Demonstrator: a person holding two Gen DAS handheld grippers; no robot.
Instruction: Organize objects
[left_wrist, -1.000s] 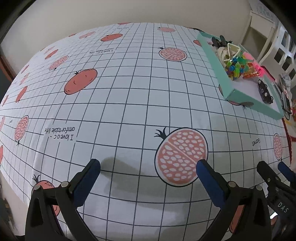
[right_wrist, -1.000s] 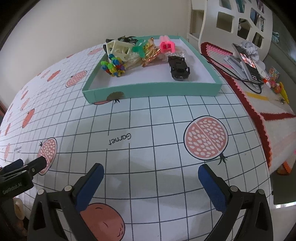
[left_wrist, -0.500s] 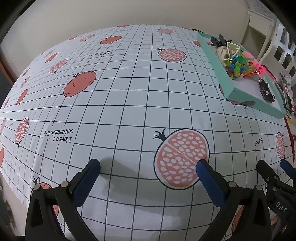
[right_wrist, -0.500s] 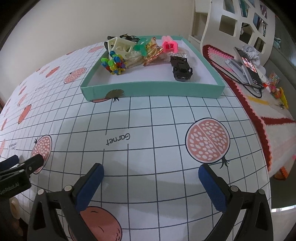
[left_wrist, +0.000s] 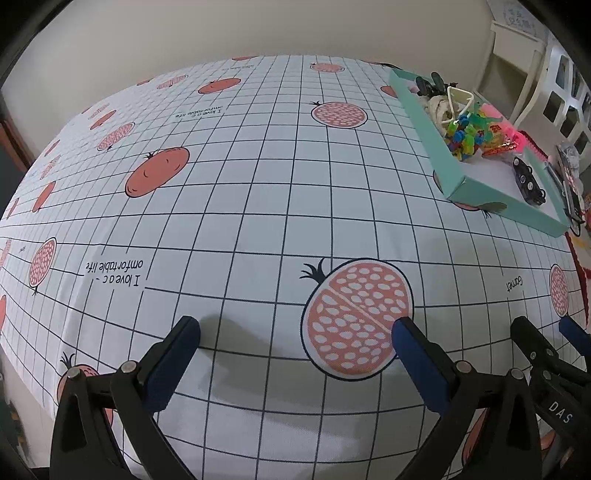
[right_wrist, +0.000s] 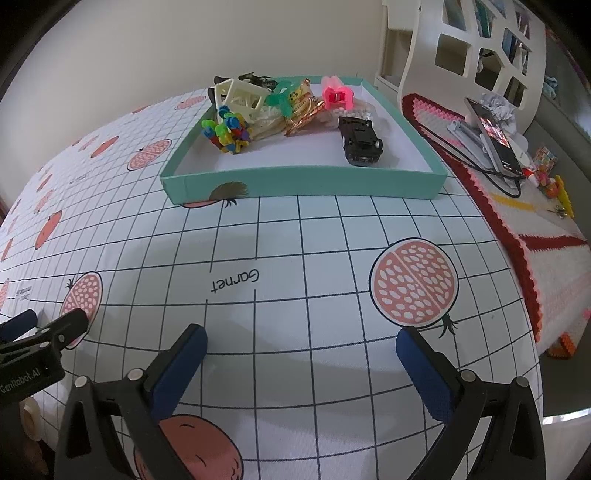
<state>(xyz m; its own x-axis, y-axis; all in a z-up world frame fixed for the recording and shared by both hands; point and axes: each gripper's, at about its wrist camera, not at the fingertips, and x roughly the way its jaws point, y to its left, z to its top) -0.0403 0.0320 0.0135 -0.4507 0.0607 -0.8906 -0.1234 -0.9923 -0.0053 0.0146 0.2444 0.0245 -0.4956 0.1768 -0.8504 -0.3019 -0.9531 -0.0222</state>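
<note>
A teal tray (right_wrist: 303, 181) stands on the grid tablecloth and holds a black toy car (right_wrist: 360, 141), a colourful bead cluster (right_wrist: 227, 133), a cream plastic frame (right_wrist: 242, 96), a pink clip (right_wrist: 336, 95) and gold wrappers (right_wrist: 303, 110). The same tray (left_wrist: 476, 186) shows at the far right of the left wrist view. My right gripper (right_wrist: 301, 341) hangs open over the cloth, well short of the tray. My left gripper (left_wrist: 295, 332) is open too, above a pomegranate print, with nothing between its fingers.
A crocheted red and white mat (right_wrist: 535, 236) at the right carries a phone (right_wrist: 493, 134), a cable and small toys (right_wrist: 550, 173). A white shelf unit (right_wrist: 480, 40) stands behind it. The left gripper's tip (right_wrist: 48, 332) pokes in at the right view's left edge.
Both grippers have drawn back slightly toward the near table edge, so the tray looks a little farther off. Nothing was grasped or released.
</note>
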